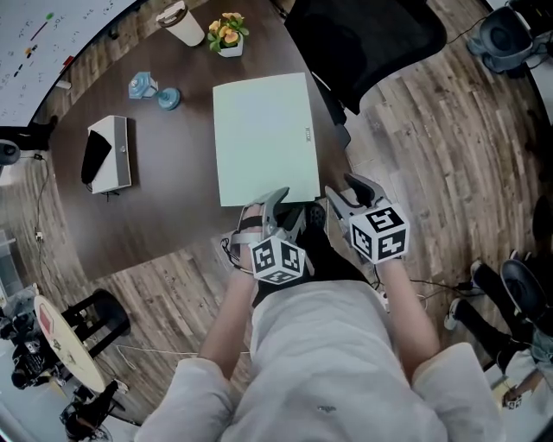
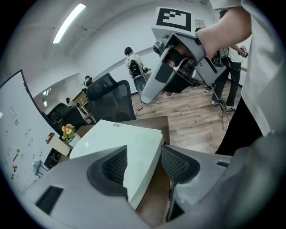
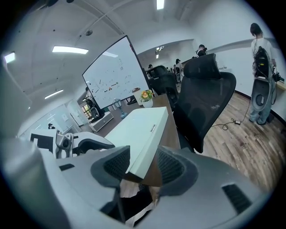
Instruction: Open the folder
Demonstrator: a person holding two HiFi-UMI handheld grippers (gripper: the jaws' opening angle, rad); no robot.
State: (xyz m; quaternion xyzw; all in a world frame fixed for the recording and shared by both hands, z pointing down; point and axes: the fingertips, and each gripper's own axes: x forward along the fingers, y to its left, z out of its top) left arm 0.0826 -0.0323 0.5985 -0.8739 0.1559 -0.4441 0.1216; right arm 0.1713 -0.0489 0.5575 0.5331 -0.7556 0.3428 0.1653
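A pale green folder (image 1: 263, 138) lies shut and flat on the dark brown round table (image 1: 173, 207). My left gripper (image 1: 285, 212) hovers at the folder's near edge, by its near corner. Seen in the left gripper view, its jaws stand wide apart around that corner of the folder (image 2: 120, 143), and the pads do not press on it. My right gripper (image 1: 347, 195) hangs just right of the near right corner. The right gripper view has the folder (image 3: 142, 129) running away between its open jaws, with the left gripper (image 3: 85, 145) beside it.
A white box (image 1: 112, 154) with a black item on it sits at the table's left. A cup (image 1: 181, 24), a small flower pot (image 1: 228, 34) and blue items (image 1: 155, 89) stand at the far side. A black office chair (image 1: 363, 43) stands to the right on the wooden floor.
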